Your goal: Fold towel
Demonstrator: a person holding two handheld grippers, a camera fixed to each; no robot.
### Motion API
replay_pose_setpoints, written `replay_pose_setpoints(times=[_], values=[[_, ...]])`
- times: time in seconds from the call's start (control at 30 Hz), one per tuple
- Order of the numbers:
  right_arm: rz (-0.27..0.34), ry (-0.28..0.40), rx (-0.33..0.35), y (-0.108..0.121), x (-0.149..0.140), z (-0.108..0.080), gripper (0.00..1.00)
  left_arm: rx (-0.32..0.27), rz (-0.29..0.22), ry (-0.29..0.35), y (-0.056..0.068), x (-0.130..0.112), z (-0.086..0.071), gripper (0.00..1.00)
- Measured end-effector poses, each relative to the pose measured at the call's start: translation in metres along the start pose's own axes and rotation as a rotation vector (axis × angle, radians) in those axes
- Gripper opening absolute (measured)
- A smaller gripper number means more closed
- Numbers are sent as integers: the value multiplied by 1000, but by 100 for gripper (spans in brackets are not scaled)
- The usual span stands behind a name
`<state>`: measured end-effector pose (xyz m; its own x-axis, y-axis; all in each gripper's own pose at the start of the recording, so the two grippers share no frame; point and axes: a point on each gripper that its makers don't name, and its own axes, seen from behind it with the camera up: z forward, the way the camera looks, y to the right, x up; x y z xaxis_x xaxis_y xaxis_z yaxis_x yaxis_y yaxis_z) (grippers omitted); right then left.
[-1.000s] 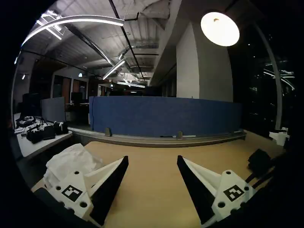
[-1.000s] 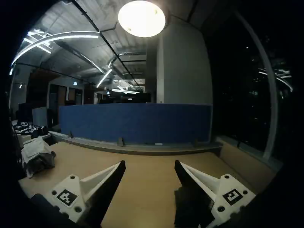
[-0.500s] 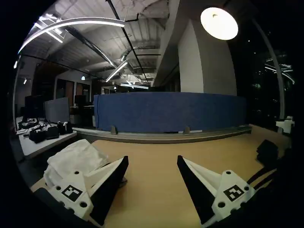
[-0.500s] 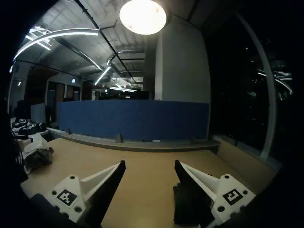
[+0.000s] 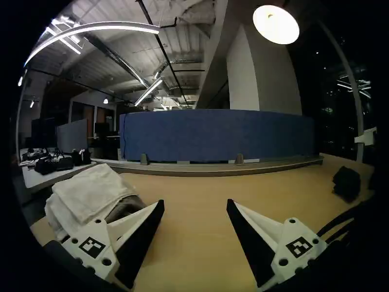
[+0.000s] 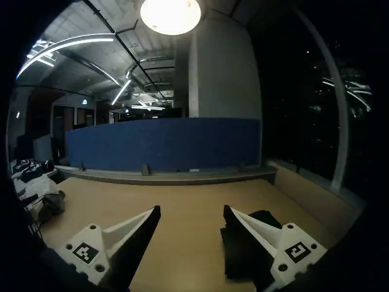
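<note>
A stack of folded white and grey towels [image 5: 92,197] lies at the left end of the wooden table [image 5: 204,194], just beyond my left gripper's left finger. My left gripper [image 5: 194,216] is open over bare table top, holding nothing. In the right gripper view the same stack [image 6: 41,194] sits far left. A dark towel [image 6: 248,241] lies flat under and beside the right finger of my right gripper [image 6: 190,221], which is open and holds nothing. The left gripper view has a dark bundle [image 5: 347,182] at the table's right end.
A blue divider panel [image 5: 214,134] runs along the table's far edge on a grey rail. Another desk [image 5: 46,170] with dark gear stands to the left. A round lamp [image 6: 170,14] hangs overhead. Dark windows line the right side.
Both grippers have dropped lower toward the table. The towel stack looms larger by the left gripper, and the dark towel has come into fuller view by the right gripper's right finger.
</note>
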<state>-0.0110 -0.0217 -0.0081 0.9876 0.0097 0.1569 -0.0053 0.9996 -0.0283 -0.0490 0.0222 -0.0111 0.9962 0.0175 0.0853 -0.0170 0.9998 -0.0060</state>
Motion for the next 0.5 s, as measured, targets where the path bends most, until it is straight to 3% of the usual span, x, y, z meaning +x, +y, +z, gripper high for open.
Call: replay_pose_setpoints(times=[0.5], values=[[-58, -1, 18, -29, -6, 4, 100, 0, 12, 61, -11, -20, 20, 95]])
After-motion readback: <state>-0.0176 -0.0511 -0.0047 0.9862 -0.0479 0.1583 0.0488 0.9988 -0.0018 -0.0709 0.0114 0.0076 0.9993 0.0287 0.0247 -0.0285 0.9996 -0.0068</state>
